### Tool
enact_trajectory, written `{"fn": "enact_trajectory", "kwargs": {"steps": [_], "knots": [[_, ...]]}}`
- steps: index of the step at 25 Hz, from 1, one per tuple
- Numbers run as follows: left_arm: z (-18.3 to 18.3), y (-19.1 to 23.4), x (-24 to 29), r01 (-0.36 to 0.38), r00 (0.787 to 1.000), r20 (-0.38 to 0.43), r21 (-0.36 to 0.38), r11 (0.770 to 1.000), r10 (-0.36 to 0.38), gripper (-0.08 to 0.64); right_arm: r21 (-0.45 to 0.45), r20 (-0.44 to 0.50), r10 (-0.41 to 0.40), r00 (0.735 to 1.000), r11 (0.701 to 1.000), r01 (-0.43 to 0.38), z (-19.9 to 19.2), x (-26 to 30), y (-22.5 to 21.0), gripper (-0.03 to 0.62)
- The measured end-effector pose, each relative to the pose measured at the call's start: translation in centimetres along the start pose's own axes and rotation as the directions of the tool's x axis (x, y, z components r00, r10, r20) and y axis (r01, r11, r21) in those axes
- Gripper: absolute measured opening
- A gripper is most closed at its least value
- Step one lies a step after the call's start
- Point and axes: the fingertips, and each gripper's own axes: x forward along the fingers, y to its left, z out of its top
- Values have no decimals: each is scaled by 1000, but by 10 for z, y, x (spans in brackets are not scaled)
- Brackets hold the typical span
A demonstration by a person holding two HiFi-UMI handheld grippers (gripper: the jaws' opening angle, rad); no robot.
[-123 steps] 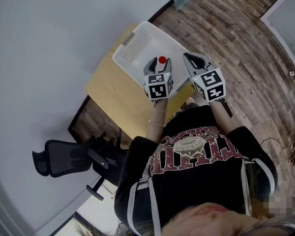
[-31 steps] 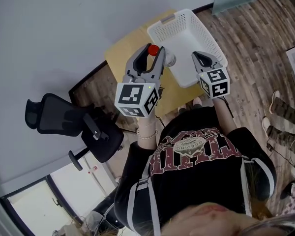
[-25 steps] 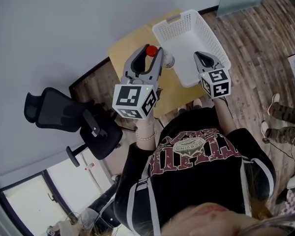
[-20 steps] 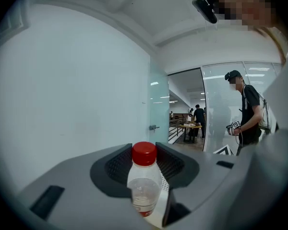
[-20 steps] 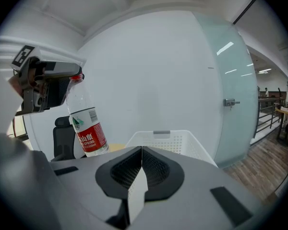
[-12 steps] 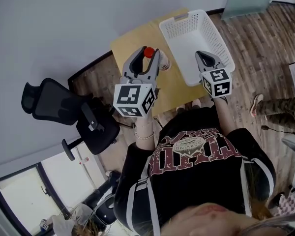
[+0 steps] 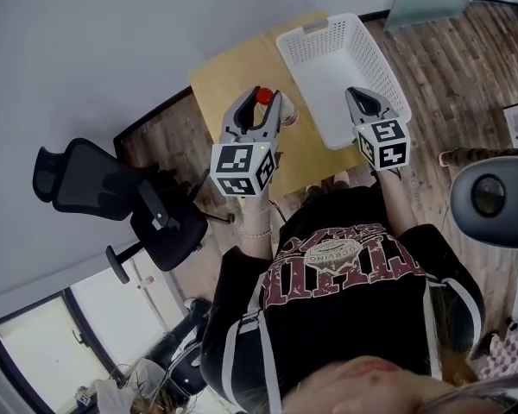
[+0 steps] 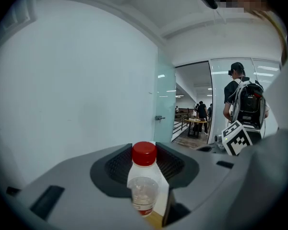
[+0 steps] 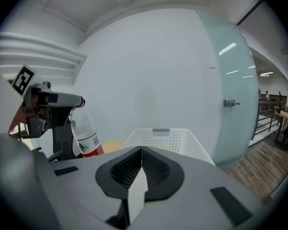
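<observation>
A: Where's the bottle (image 7: pixel 286 116) right now?

B: Up in the air. The left hand-held gripper (image 7: pixel 257 102) is clamped on it high up, just under the red cap (image 8: pixel 144 153). The body hangs tilted below the jaws, over the desk (image 7: pixel 229 69) and just left of the white basket (image 7: pixel 376 60).

A: And the other one?

B: The right hand-held gripper (image 7: pixel 356 95) is clenched on nothing, jaws pressed flat together, above the near edge of the basket.

A: What worries you?

B: The hold. It looks like a light, clear plastic bottle caught at its narrowest part. I think a quick swing of the arm could set the body rocking like a pendulum and let the neck work loose between the pads.

A: If it slips?

B: It would land on the desk. It's round, so it could roll off the edge and down to the floor by the office chair (image 7: pixel 93 190). The shut right gripper is in no state to catch it.

A: Anything with the basket?

B: The hanging body sits lower than the jaws. If it's carried sideways at this height, I'd guess its bottom could clip the basket's rim, which might twist it out of the grip or shove the basket along the desk.

A: Squeezing harder?

B: That may only crush thin plastic.
</observation>
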Motion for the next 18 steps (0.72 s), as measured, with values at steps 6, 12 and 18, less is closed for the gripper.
{"fn": "enact_trajectory", "kwargs": {"steps": [6,12,18], "knots": [[-31,4,14,10,1000,-29,-17,1000,-11,198,7,-7,-17,1000,1000,17,-4,-2,-6,18],[-64,6,29,3,998,-69,-13,1000,-4,198,15,-8,-29,1000,999,29,-5,-7,-12,18],[-92,10,39,-3,994,-111,-20,1000,1,198,18,-14,-54,998,998,54,-9,-11,-22,18]]}}
